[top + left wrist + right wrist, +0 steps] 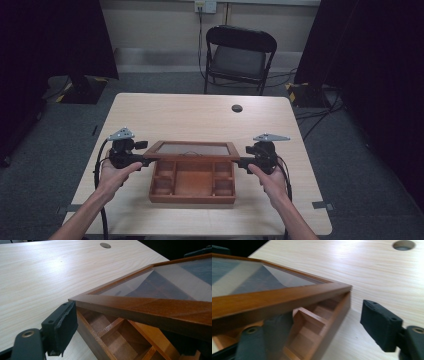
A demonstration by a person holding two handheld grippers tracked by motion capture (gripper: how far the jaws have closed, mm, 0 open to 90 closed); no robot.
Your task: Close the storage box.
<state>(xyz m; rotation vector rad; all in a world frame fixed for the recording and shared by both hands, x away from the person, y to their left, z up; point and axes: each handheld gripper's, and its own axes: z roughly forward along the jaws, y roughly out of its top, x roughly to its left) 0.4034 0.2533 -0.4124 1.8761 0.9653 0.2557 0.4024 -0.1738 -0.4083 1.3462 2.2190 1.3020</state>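
both grippers, left (146, 161) and right (242, 161), stand spread astride the box lid (194, 149) corners, unpinched.

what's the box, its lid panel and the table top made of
The box looks like reddish-brown wood with a smooth stained finish; grain shows on the lid frame. The lid panel seems glass or clear plastic: compartments show through it, and it reflects light. The table top looks like pale wood-grain laminate, though it could be veneer.
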